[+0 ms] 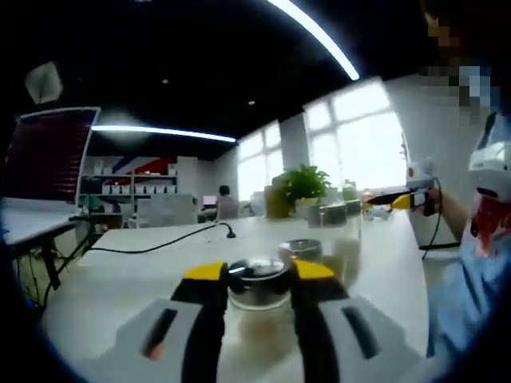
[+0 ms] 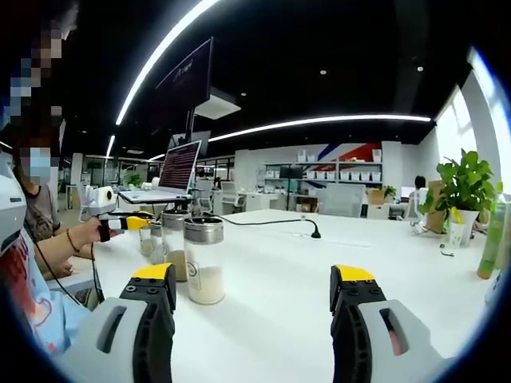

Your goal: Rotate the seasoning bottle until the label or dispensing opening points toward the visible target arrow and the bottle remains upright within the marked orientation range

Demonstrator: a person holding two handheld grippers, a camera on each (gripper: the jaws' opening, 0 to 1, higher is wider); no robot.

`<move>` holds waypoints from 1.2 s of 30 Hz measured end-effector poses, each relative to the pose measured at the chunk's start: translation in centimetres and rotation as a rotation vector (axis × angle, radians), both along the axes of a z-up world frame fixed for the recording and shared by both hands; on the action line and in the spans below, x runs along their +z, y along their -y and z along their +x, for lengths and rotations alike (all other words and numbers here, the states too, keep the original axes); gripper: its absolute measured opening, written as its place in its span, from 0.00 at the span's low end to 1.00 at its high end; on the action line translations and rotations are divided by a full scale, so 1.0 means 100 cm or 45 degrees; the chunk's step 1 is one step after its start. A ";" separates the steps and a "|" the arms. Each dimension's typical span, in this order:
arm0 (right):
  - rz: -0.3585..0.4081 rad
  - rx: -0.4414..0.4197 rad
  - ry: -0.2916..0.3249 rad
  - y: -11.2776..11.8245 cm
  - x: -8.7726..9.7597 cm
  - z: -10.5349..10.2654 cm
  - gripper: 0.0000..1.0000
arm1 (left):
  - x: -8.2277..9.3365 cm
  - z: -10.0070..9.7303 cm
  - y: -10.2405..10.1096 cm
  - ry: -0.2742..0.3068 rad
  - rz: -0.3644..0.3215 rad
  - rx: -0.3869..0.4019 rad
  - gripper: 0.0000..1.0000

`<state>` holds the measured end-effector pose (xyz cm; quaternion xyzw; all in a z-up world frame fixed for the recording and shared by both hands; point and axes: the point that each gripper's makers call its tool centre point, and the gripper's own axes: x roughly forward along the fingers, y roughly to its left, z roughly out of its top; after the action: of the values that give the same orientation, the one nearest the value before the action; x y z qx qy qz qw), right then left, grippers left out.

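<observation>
1. Left gripper view: seasoning bottle (image 1: 259, 299) upright on the white counter (image 1: 136, 271), glass body with pale contents and a dark metal lid, clamped between the yellow-tipped jaws of the left hand-held gripper (image 1: 257, 275).
2. Just behind it, a second jar (image 1: 302, 250) with a silver lid, and a taller jar (image 1: 337, 239) further back.
3. Right gripper view: right hand-held gripper (image 2: 254, 279) spread wide, nothing between its jaws, above bare counter (image 2: 271, 295).
4. Same view, left of centre: a silver-lidded jar (image 2: 204, 262) holding white powder, more jars (image 2: 164, 239) close behind.
5. Further out: black cable (image 2: 263, 223) across the counter, potted plant (image 2: 461, 191) at right, laptop (image 2: 172, 179) at the far left.
</observation>
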<state>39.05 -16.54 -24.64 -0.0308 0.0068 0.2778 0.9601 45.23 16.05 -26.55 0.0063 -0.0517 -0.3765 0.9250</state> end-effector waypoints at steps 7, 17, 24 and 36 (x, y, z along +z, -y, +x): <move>-0.004 -0.004 -0.002 0.000 0.000 0.001 0.81 | 0.000 0.000 0.002 0.025 0.001 -0.033 0.32; -0.016 -0.016 0.014 0.003 0.004 -0.001 0.81 | -0.005 -0.005 0.004 0.007 0.040 -0.074 0.48; -0.019 -0.018 0.007 0.003 0.002 -0.001 0.81 | 0.006 -0.010 0.004 0.032 -0.023 -0.072 0.46; -0.021 -0.049 0.018 0.012 0.006 0.000 0.81 | 0.036 -0.025 -0.010 0.025 -0.126 0.047 0.48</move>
<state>39.00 -17.78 -23.99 -0.0404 0.0026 0.2590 0.9650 42.68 17.03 -22.95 -0.0347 -0.0791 -0.3564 0.9303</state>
